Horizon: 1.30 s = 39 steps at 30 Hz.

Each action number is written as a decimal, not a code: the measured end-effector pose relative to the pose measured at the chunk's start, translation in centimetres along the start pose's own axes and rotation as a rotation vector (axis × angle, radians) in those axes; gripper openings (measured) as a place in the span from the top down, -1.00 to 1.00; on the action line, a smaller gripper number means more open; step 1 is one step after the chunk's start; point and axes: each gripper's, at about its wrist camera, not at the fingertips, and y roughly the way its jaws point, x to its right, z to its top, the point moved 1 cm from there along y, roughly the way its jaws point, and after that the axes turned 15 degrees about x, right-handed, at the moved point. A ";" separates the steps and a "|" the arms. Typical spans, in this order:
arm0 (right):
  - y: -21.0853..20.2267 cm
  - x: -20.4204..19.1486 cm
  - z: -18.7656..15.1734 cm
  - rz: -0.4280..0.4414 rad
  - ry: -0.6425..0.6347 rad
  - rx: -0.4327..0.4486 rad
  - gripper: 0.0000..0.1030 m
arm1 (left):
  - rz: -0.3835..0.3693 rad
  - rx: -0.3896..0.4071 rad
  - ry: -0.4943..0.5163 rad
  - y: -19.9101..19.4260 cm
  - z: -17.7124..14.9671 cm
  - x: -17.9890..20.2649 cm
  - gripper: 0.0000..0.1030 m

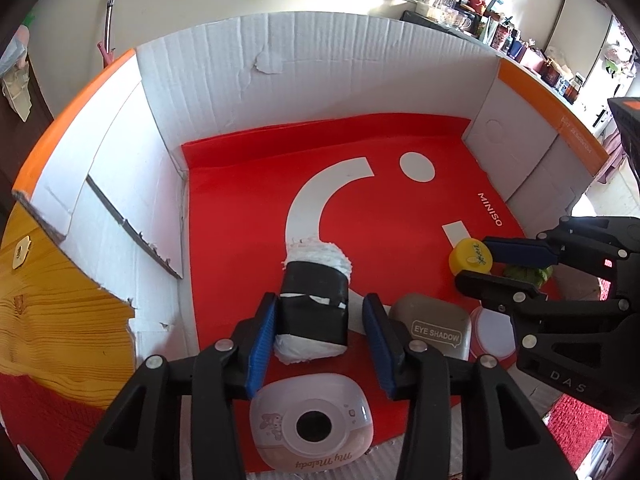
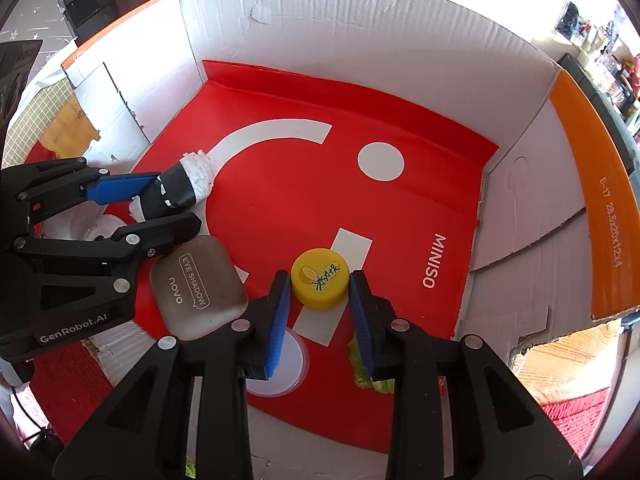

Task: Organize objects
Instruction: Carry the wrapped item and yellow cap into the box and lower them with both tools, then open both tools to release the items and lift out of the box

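A white roll wrapped in black tape (image 1: 314, 306) lies on the red MINISO sheet (image 1: 360, 168) inside a white cardboard box (image 1: 320, 60). My left gripper (image 1: 320, 320) is open, its blue pads on either side of the roll; the left pad touches it. It also shows in the right wrist view (image 2: 148, 204). A yellow cap (image 2: 320, 279) sits on the sheet between the open pads of my right gripper (image 2: 320, 292), with small gaps on both sides. The cap (image 1: 470, 260) and right gripper (image 1: 490, 266) show at the right of the left wrist view.
A grey eye shadow case (image 2: 198, 288) lies between the two grippers. A white My Melody camera (image 1: 312, 424) is under the left gripper. A round white lid (image 2: 290, 364) and a green item (image 2: 362, 372) lie under the right gripper. Box walls (image 2: 520, 92) ring the sheet.
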 end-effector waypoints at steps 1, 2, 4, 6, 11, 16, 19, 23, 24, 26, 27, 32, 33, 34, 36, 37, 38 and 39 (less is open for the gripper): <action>-0.1 0.0 -0.1 -0.001 -0.001 -0.001 0.44 | 0.000 0.000 -0.001 0.0 0.0 0.0 0.10; -0.2 0.0 -0.1 -0.001 -0.002 -0.002 0.44 | 0.000 0.000 -0.001 0.0 0.0 0.0 0.10; -0.3 0.0 -0.2 -0.004 -0.007 -0.003 0.44 | 0.000 0.000 -0.002 0.0 0.1 0.0 0.10; -0.5 0.0 -0.3 -0.005 -0.008 -0.004 0.44 | -0.001 -0.001 -0.002 0.0 0.1 0.0 0.09; -0.8 0.1 -0.5 -0.008 -0.003 -0.008 0.44 | -0.001 0.000 -0.005 0.0 0.1 0.2 0.09; -1.3 0.1 -0.8 -0.007 0.003 -0.010 0.43 | -0.002 0.000 -0.009 0.1 0.2 0.1 0.09; -1.5 0.3 -0.8 -0.007 0.003 -0.011 0.43 | -0.005 0.001 -0.013 0.0 0.1 0.1 0.09; -1.9 0.3 -1.0 -0.008 0.007 -0.010 0.43 | -0.006 0.001 -0.017 -0.1 0.1 0.0 0.09; -2.1 0.4 -1.0 -0.005 0.011 -0.009 0.43 | -0.007 0.001 -0.020 -0.2 0.0 -0.1 0.09; -2.4 0.5 -1.1 -0.004 0.018 -0.006 0.43 | -0.009 0.001 -0.023 -0.3 0.0 -0.1 0.09; -2.6 0.5 -1.1 -0.005 0.018 -0.005 0.43 | -0.010 0.000 -0.025 -0.4 0.0 -0.2 0.09; -3.7 0.5 -1.2 -0.008 0.020 0.005 0.43 | -0.014 0.005 -0.035 -0.9 0.0 -0.5 0.09; -4.0 0.5 -1.2 -0.006 0.022 0.009 0.43 | -0.016 0.009 -0.039 -1.2 0.0 -0.6 0.09; -4.3 0.5 -1.2 -0.001 0.025 0.011 0.43 | -0.017 0.013 -0.041 -1.3 0.0 -0.7 0.09; -4.9 0.4 -1.2 -0.001 0.024 0.017 0.43 | -0.020 0.021 -0.045 -1.8 0.1 -0.8 0.09; -5.3 0.4 -1.2 -0.001 0.022 0.020 0.43 | -0.021 0.026 -0.048 -2.1 0.1 -0.9 0.09; -5.2 0.4 -0.7 0.002 0.023 0.024 0.43 | -0.025 0.032 -0.051 -2.4 0.2 -0.9 0.09; -5.7 0.4 -0.7 0.006 0.026 0.031 0.43 | -0.028 0.038 -0.054 -2.8 0.2 -1.0 0.09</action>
